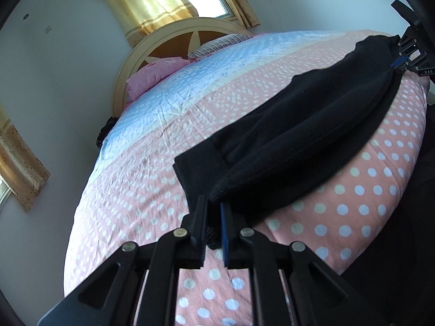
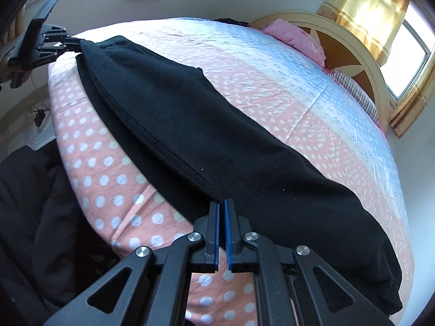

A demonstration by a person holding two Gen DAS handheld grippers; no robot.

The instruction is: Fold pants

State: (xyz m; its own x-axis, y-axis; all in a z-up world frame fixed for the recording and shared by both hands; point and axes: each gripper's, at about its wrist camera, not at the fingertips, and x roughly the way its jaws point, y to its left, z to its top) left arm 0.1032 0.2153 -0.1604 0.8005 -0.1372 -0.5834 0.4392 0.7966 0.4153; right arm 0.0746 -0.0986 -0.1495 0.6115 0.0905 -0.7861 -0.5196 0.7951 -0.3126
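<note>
Both claws, left [image 1: 213,203] and right [image 2: 221,203], pinch the black pants [image 2: 217,141], hiding the gripped edges.

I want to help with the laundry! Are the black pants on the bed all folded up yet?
Not yet. The black pants already look folded lengthwise, one leg on the other, into a long strip on the dotted bedspread. Right now the left gripper and the right gripper each pinch one end. Folding the strip across into a short bundle is still left.

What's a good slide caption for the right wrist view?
Right tongs shut on black pants stretched across a polka-dot bed, left tongs gripping the far end.
</note>
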